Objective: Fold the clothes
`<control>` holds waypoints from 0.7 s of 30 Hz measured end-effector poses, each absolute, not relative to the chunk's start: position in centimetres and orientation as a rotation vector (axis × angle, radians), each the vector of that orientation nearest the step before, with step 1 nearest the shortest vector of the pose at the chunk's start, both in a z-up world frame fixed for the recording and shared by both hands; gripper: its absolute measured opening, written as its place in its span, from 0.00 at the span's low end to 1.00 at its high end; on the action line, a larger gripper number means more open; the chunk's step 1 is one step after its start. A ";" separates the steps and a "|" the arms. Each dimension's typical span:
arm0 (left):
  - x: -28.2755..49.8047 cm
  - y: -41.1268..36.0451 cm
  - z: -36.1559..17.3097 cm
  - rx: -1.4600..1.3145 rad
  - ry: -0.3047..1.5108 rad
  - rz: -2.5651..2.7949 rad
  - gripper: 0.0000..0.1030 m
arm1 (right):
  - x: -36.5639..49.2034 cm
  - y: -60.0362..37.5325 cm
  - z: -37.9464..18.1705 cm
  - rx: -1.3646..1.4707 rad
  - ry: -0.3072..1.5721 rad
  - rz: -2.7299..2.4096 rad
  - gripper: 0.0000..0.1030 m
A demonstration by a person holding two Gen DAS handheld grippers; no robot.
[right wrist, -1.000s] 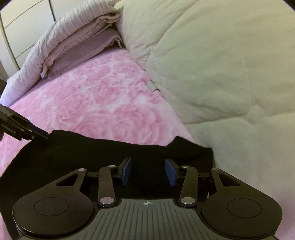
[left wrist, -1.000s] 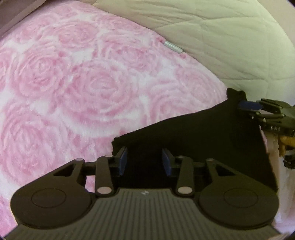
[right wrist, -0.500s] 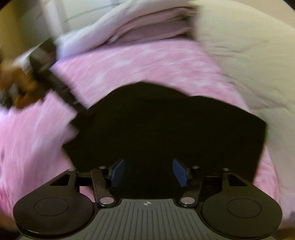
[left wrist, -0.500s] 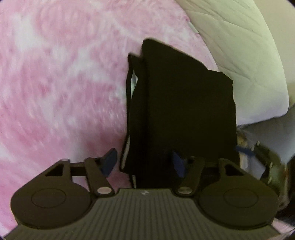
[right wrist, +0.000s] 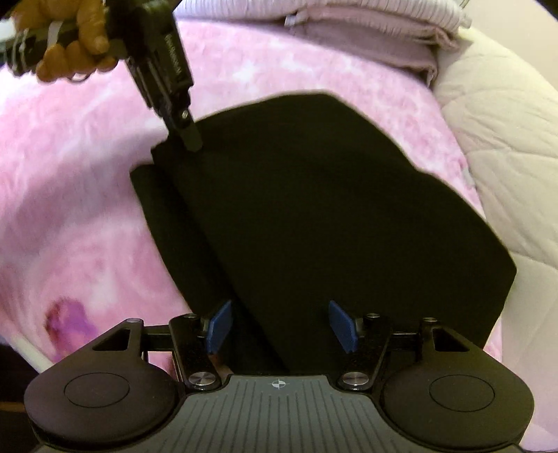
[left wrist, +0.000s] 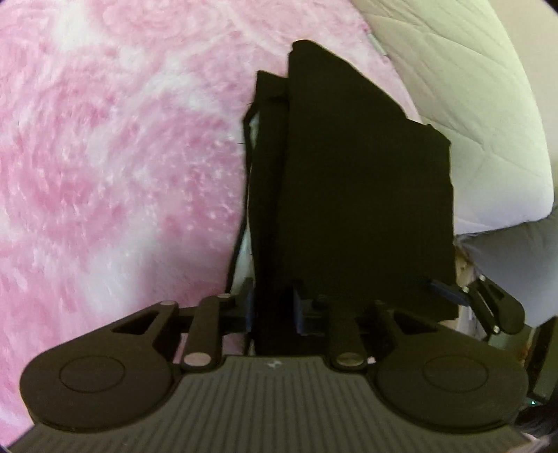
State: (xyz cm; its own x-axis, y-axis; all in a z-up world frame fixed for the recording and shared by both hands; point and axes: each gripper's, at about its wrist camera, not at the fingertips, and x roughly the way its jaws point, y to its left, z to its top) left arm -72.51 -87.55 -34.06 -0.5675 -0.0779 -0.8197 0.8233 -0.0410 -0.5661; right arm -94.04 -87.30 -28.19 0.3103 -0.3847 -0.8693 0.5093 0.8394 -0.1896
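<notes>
A black garment (left wrist: 362, 195) lies folded in layers on the pink rose blanket (left wrist: 115, 167). My left gripper (left wrist: 272, 306) is shut on the garment's near edge, with the black cloth pinched between its blue pads. In the right wrist view the same garment (right wrist: 331, 209) fills the middle, and the left gripper (right wrist: 186, 134) holds its far left corner. My right gripper (right wrist: 282, 324) is open, its blue pads (right wrist: 219, 325) spread over the garment's near edge. The right gripper also shows in the left wrist view (left wrist: 450, 291) at the garment's right corner.
A cream quilted duvet (left wrist: 470, 104) lies along the right side of the bed (right wrist: 505, 156). Folded pink and striped bedding (right wrist: 366, 31) is stacked at the far end. A hand (right wrist: 69, 45) holds the left gripper.
My left gripper has closed on the garment's edge. My right gripper has stayed open, and both views have drawn nearer to the garment.
</notes>
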 end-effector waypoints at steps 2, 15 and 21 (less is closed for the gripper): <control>-72.6 -87.6 -33.3 0.842 1.517 -1.708 0.32 | -95.0 -87.3 -27.5 0.125 1.085 -0.619 0.63; -77.6 -83.9 -28.1 0.939 1.092 -1.925 0.31 | -104.1 -89.8 -25.6 0.497 0.971 -0.882 0.63; -79.4 -84.0 -30.4 1.018 1.098 -1.871 0.30 | -104.5 -91.8 -27.7 0.623 0.990 -0.893 0.63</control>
